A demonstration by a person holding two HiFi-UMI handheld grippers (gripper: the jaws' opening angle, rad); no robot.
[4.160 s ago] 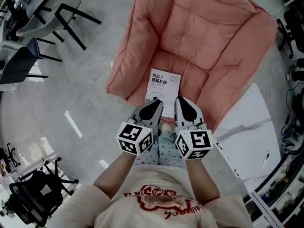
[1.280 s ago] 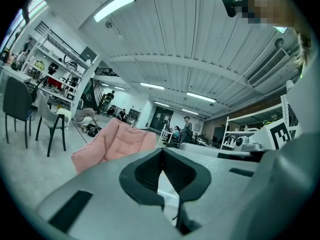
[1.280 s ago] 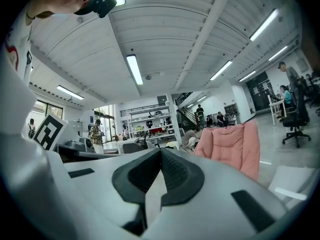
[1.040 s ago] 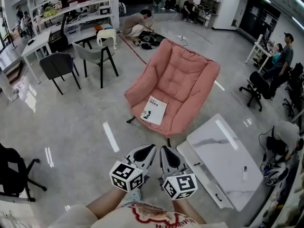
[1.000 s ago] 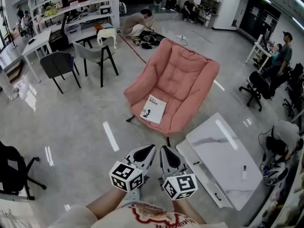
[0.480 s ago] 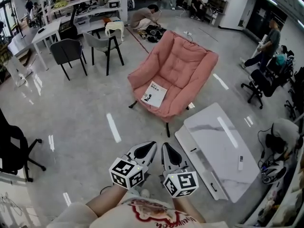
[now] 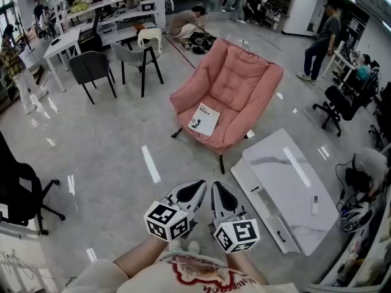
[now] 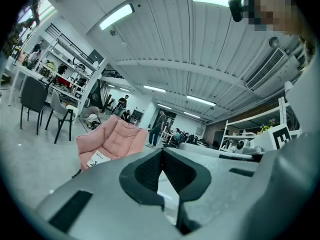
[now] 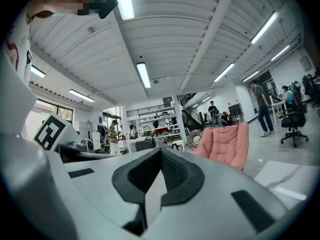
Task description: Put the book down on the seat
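Open workshop hall, glossy grey floor. Padded pink fabric armchair, centre of hall. White paperback book with dark print lies flat on the front left of its seat. White marble-patterned low table, just beside the chair. Left gripper and right gripper: side by side, well apart from the book; both pairs of jaws pressed together, nothing between them.

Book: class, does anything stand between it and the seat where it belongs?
Nothing visible does: the book already lies on the pink chair's seat. The left gripper and right gripper are shut, empty, well short of it.
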